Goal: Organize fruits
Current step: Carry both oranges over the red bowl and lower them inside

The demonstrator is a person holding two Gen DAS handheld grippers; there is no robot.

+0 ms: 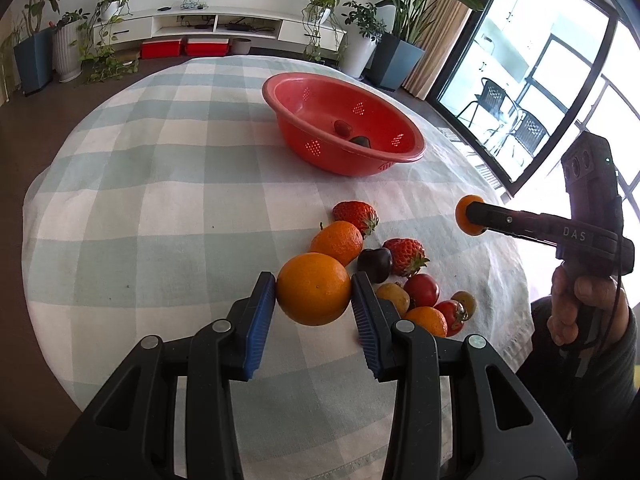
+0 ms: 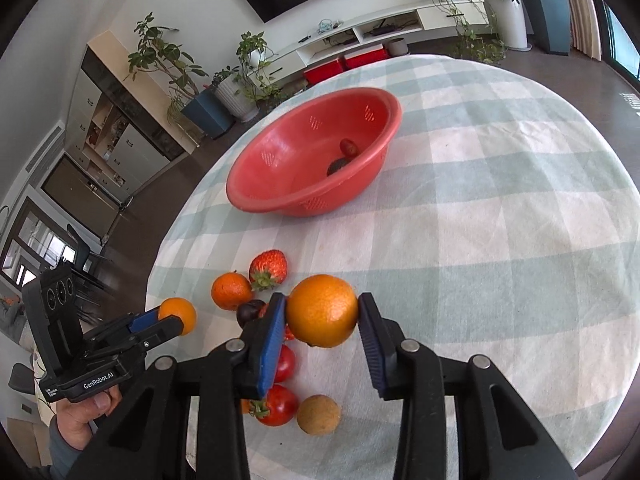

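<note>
In the left wrist view, the left gripper (image 1: 314, 294) sits at lower centre, its blue pads pressed on either side of an orange (image 1: 313, 289) held clear of the checked tablecloth (image 1: 160, 208). Just right of it lies the loose pile: a tangerine (image 1: 337, 241), two strawberries (image 1: 405, 257), a dark cherry (image 1: 375, 265) and several tomatoes (image 1: 421, 290). Above, in the upper middle, stands the red colander (image 1: 400, 156), with a small tomato and a dark fruit already in it. At the right edge the right gripper (image 1: 470, 216) clamps a second orange (image 1: 464, 216) in the air.

The step looks like carrying both oranges to the colander. To do it well, hold each squeeze steady, come in above the rim, and bring one gripper in at a time so the two do not meet over the bowl. Lower each orange close to the floor of the colander before letting go, beside the fruit already there and not on top of it.

The right gripper's body reads "DAS"; in the right wrist view, the left one reads "GenRobot.AI".
</note>
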